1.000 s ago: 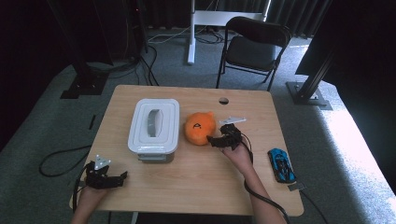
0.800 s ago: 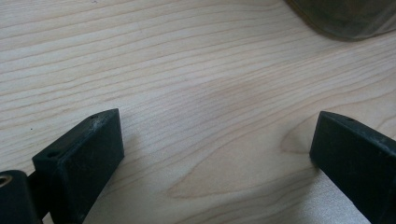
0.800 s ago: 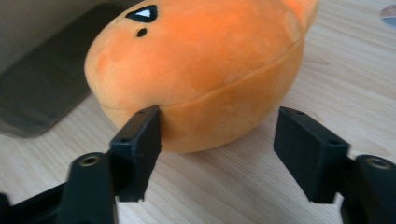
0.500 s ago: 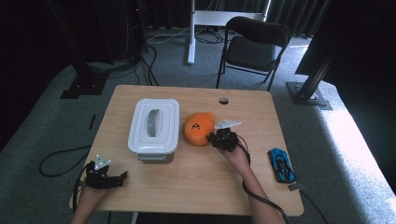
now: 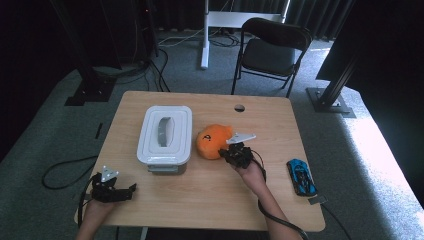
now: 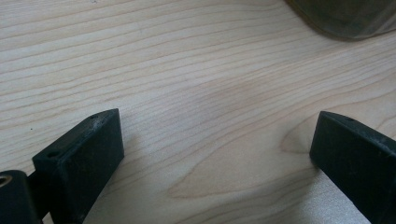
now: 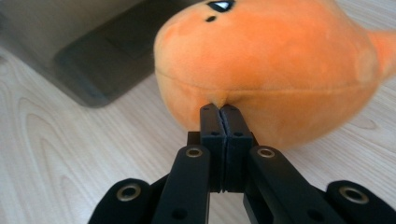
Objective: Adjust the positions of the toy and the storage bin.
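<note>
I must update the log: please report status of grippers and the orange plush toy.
Right gripper shut, pinching orange plush toy. Left gripper open over bare table. White lidded box close beside toy.

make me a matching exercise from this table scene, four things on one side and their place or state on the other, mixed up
Things:
1. orange plush toy
2. white lidded box
3. blue toy car
4. left tongs

Places or states:
A. open over bare wood at the table's near left edge
B. near the table's right edge, apart from everything else
C. a pinch of its fabric is nipped by the shut right tongs
D. just left of the plush, lid on

Pairs: 1-C, 2-D, 3-B, 4-A
</note>
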A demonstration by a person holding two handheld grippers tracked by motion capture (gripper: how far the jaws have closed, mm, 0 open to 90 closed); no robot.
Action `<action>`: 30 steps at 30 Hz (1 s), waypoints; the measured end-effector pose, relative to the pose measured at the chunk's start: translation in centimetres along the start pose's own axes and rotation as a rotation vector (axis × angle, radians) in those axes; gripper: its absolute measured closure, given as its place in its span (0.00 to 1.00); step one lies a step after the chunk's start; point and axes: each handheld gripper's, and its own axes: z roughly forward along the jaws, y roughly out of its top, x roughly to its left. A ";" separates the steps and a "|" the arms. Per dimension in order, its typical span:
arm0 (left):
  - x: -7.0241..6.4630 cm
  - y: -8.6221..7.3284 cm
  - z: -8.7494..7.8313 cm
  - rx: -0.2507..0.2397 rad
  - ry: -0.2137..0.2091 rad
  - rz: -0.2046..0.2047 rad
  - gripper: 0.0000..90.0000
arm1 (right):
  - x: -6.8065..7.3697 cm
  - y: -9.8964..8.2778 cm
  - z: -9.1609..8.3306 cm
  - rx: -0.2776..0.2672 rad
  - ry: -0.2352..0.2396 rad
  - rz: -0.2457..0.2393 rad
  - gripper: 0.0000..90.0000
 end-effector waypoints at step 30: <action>0.0 0.0 0.0 0.000 0.000 0.000 0.04 | -1.6 -0.6 -3.2 -0.052 0.024 0.067 0.71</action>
